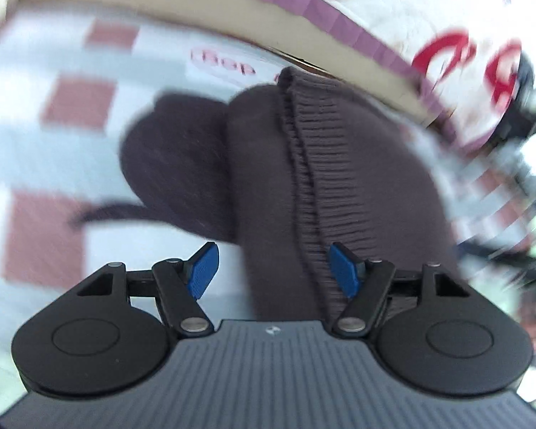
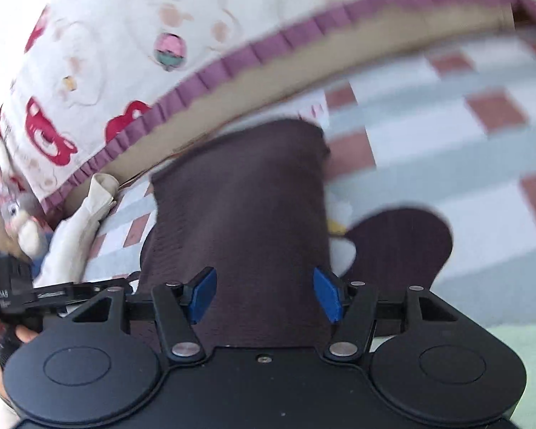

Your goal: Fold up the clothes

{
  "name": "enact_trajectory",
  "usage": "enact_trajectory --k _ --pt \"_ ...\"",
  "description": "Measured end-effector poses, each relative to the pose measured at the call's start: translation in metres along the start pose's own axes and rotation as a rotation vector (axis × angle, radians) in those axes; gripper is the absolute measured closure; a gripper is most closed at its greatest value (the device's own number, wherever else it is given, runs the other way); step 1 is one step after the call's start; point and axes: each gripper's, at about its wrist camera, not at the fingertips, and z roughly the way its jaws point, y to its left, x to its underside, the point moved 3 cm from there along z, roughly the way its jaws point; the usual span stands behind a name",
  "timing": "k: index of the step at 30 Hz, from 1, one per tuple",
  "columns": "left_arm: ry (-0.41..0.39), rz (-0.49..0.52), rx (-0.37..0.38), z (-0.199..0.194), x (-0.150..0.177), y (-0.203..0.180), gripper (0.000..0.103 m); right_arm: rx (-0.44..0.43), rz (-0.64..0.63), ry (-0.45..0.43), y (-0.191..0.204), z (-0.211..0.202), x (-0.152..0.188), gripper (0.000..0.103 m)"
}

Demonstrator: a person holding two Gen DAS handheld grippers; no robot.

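1. Left wrist view: left gripper (image 1: pixel 273 271) spread wide, grasping nothing; dark brown knit garment (image 1: pixel 268 164) runs lengthwise straight ahead between its fingers, ribbed hem (image 1: pixel 343 164) toward the right finger.
2. Right wrist view: right gripper (image 2: pixel 264 295) released; the same garment (image 2: pixel 239 214) lies directly ahead on the checked bedsheet (image 2: pixel 446 164), equally near both.

Left tool (image 1: pixel 271 271) black with blue pads, ribbed grey body, right tool (image 2: pixel 264 295) black, blue pads, possibly a dark glove.
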Motion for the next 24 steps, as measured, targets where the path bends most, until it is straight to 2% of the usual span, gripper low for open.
enact_trajectory --k 3,7,10,12,15,16,17,18,20,22,24 --pt "0.009 -0.028 0.050 0.003 0.007 0.007 0.034 -0.040 0.069 0.039 -0.015 0.013 0.007 0.034" --pt "0.092 -0.018 0.071 0.018 0.020 0.004 0.033 -0.127 0.168 0.084 -0.029 0.031 0.011 0.029" --pt "0.098 -0.022 0.104 0.031 0.023 0.001 0.023 -0.166 0.197 0.103 -0.030 0.045 0.009 0.025" --pt "0.078 -0.019 0.119 0.039 0.022 -0.002 0.019 -0.183 0.180 0.111 -0.026 0.056 0.008 0.024" --pt "0.054 -0.019 0.075 0.047 0.019 -0.013 0.018 -0.165 0.101 0.074 -0.010 0.056 0.006 0.028" --pt "0.042 0.009 0.055 0.048 0.020 -0.019 0.020 -0.157 0.075 0.060 -0.005 0.055 0.005 0.039" --pt "0.029 0.041 0.035 0.049 0.021 -0.025 0.045 -0.148 0.048 0.047 0.001 0.054 0.004 0.046" --pt "0.010 0.112 0.010 0.047 0.023 -0.034 0.063 -0.139 0.021 0.033 0.007 0.053 0.003 0.048" --pt "-0.026 0.249 -0.036 0.040 0.026 -0.052 0.074 -0.115 -0.046 0.006 0.022 0.050 0.002 0.054" --pt "-0.060 0.295 -0.042 0.030 0.024 -0.064 0.077 -0.084 -0.137 -0.018 0.045 0.043 0.001 0.056" --pt "-0.090 0.294 -0.023 0.021 0.020 -0.072 0.079 -0.085 -0.192 -0.040 0.067 0.036 -0.004 0.057"
